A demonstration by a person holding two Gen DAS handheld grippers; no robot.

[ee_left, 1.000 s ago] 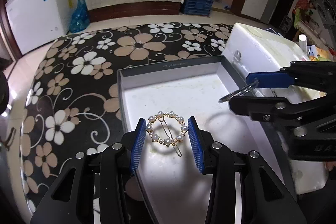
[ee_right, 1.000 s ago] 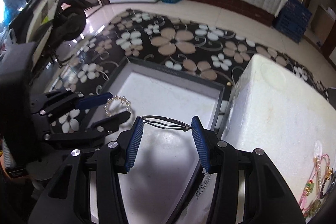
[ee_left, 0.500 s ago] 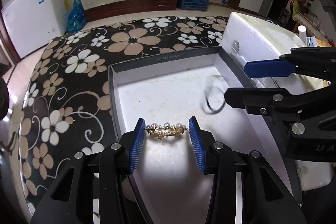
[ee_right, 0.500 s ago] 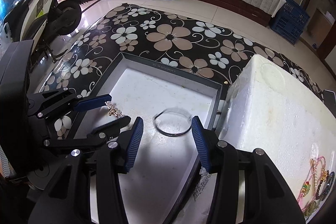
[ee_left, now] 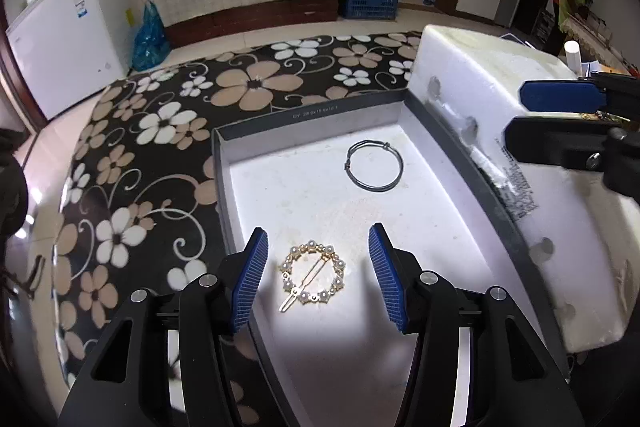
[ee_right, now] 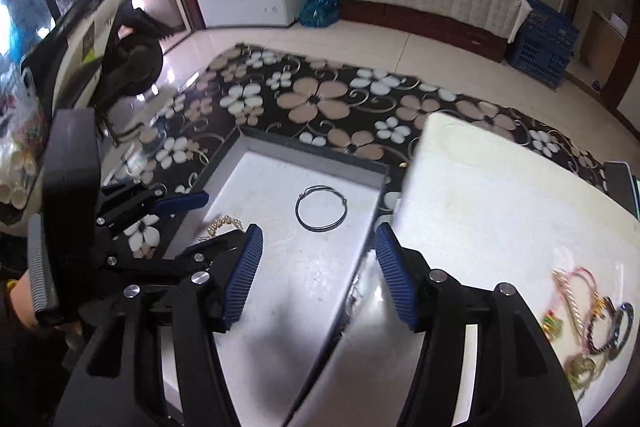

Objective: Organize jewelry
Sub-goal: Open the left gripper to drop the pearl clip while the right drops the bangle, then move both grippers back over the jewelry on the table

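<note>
A gold pearl ring-shaped hair clip [ee_left: 313, 277] lies flat on the white floor of the grey-walled box [ee_left: 308, 115], between the fingers of my open, empty left gripper [ee_left: 316, 277]. A thin dark wire bangle [ee_left: 374, 166] lies flat further back in the box; it also shows in the right wrist view [ee_right: 321, 207]. My right gripper [ee_right: 318, 275] is open and empty, raised above the box's right wall. The pearl clip [ee_right: 225, 225] is partly hidden there behind the left gripper [ee_right: 192, 223].
A white foam block [ee_right: 500, 211] stands right of the box, with a pile of several more jewelry pieces [ee_right: 588, 315] on its near right part. The box rests on a black floral tablecloth [ee_left: 160, 131]. The table edge falls off at left.
Both grippers have opened. The pearl clip dropped from the left gripper and the wire bangle from the right one, both onto the box floor. The right gripper has pulled back to the right.
</note>
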